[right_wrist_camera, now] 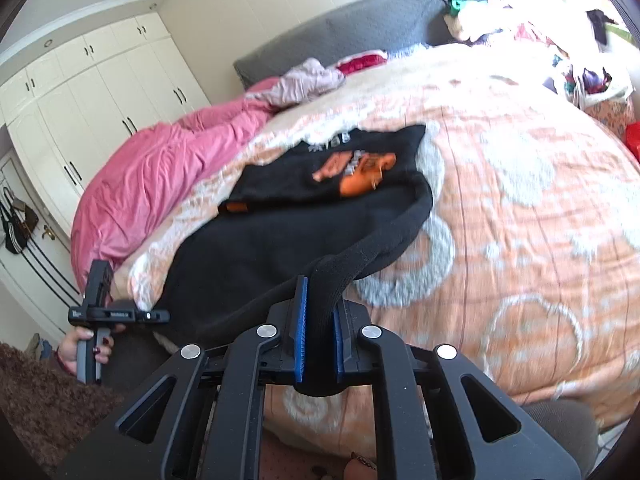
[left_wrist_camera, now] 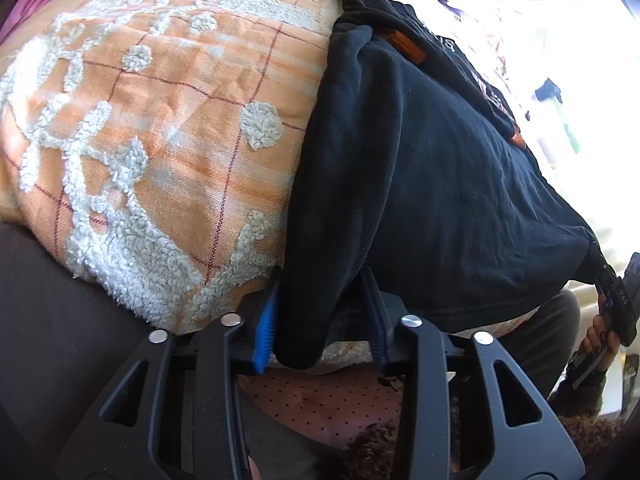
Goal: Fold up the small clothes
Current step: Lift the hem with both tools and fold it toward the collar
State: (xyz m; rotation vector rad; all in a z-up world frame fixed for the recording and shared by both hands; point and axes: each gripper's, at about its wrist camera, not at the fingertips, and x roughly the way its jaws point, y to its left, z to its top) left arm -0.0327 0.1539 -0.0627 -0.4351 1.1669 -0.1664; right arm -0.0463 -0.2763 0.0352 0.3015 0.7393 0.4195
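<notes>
Print on the black shirt (right_wrist_camera: pixel 320 184): white lettering above an orange graphic, too blurred for me to read. Small white marking on my left gripper (right_wrist_camera: pixel 116 314), lower left, illegible.

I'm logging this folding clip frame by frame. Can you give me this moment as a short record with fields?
garment: black shirt with orange print, partly folded
surface: orange bedspread
left gripper: shut on the shirt's near edge
right gripper: shut on a bunched shirt edge
nearby: pink duvet, white wardrobe, clothes pile at the bed's far corner
</notes>
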